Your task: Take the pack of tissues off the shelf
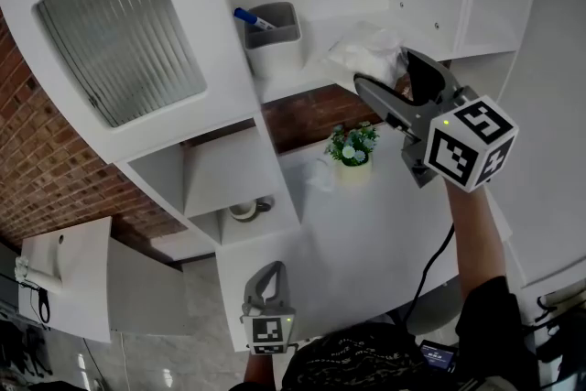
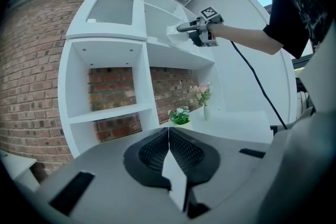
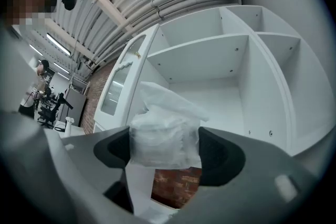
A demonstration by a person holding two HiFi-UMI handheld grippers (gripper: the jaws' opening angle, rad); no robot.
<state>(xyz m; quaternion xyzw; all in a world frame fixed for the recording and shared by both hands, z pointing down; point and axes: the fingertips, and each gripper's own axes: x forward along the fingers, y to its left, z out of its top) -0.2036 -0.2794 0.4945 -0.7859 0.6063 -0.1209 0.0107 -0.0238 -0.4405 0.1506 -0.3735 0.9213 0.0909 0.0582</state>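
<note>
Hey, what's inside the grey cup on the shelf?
A blue pen pokes out of the grey cup. Anything deeper inside is hidden by its wall.

White shelving unit [image 1: 233, 165], red brick wall [image 1: 41, 169] behind, ribbed-glass cabinet door [image 1: 119, 32].

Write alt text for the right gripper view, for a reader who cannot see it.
The right gripper grips a clear-wrapped pack of tissues, with one dark jaw pressed against each side of it. Behind it stands a white shelf unit with open compartments. A strip of red brick wall shows below the pack.
</note>
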